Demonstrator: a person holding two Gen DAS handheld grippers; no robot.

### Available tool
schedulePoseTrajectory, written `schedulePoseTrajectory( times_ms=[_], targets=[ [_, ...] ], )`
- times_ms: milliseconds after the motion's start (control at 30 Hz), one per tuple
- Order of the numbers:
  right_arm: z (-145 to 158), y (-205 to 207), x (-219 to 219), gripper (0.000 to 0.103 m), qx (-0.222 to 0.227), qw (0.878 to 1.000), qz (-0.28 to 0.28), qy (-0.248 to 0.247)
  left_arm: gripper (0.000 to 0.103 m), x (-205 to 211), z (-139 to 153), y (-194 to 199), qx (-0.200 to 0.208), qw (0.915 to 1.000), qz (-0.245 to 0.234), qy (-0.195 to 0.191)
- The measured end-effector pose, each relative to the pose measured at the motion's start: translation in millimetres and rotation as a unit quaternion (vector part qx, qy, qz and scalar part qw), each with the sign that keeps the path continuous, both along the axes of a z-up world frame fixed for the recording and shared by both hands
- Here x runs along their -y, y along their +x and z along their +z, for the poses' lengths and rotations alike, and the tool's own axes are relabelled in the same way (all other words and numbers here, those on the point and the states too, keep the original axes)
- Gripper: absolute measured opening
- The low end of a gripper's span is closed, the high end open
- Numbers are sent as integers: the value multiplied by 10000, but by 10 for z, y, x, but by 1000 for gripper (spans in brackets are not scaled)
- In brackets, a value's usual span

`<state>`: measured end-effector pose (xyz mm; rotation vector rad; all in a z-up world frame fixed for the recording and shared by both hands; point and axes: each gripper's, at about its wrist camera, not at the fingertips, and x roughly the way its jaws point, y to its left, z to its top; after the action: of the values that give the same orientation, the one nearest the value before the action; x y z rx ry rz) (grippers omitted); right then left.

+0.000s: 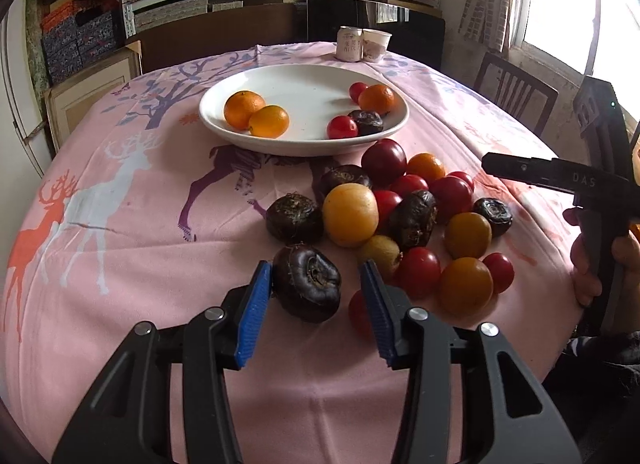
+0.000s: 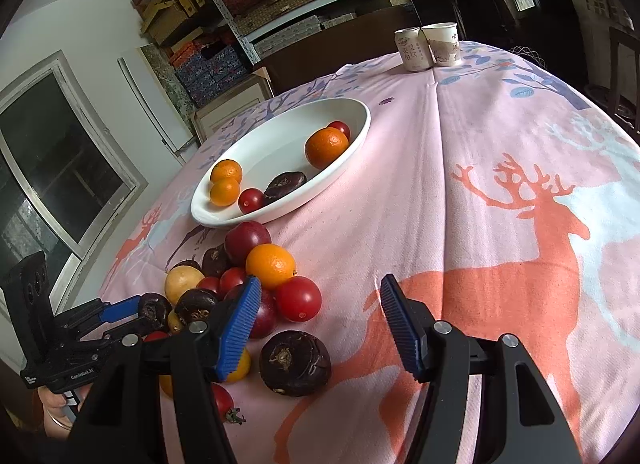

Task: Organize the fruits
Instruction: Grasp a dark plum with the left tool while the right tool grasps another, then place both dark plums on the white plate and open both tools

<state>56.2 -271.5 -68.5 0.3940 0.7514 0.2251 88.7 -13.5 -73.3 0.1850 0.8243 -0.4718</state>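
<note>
The left tongs [image 1: 316,300] had a dark water chestnut [image 1: 308,284] between their blue pads: the left pad touched it, while a narrow gap showed at the right pad, so a firm grip could not be told. It lay at the near edge of the fruit pile [image 1: 404,216] on the pink-clothed bench [image 1: 120,224], short of the white plate [image 1: 304,110]. The right tongs [image 2: 320,324] were released, holding nothing, another chestnut [image 2: 295,362] below them.

The table [image 1: 132,248] wears a pink deer-print cloth [image 2: 500,192]. On it sit a white plate [image 1: 304,146] of fruit, a loose fruit pile [image 1: 404,220] just beside it, and a can [image 2: 409,49] touching a cup [image 2: 442,44] at the far edge.
</note>
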Motion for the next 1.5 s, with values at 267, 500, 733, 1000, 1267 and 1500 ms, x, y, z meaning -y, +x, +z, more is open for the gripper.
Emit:
schedulePoseTrajectory(
  times_ms=[267, 500, 733, 1000, 1267, 1500],
  targets=[
    [4, -6, -12, 63, 29, 10000, 74, 16, 37, -284, -99, 143, -604, 9967, 195, -505],
    [7, -26, -123, 63, -9, 9989, 452, -99, 22, -273, -75, 175, -514, 9938, 332, -925],
    [-103, -228, -379, 63, -123, 9921, 781, -978, 22, -351, 5, 178, -386, 9937, 476, -934],
    [-122, -236, -483, 42, -72, 9872, 823, -1364, 56, -231, -181, 174, -401, 9973, 497, -371],
    [-116, -264, -391, 41, 37, 9918, 858, -943, 31, -232, -116, 198, -343, 9959, 425, -717],
    [-62, -310, -317, 41, 224, 9942, 706, -781, 22, -360, -55, 200, -385, 9922, 599, -1025]
  ],
)
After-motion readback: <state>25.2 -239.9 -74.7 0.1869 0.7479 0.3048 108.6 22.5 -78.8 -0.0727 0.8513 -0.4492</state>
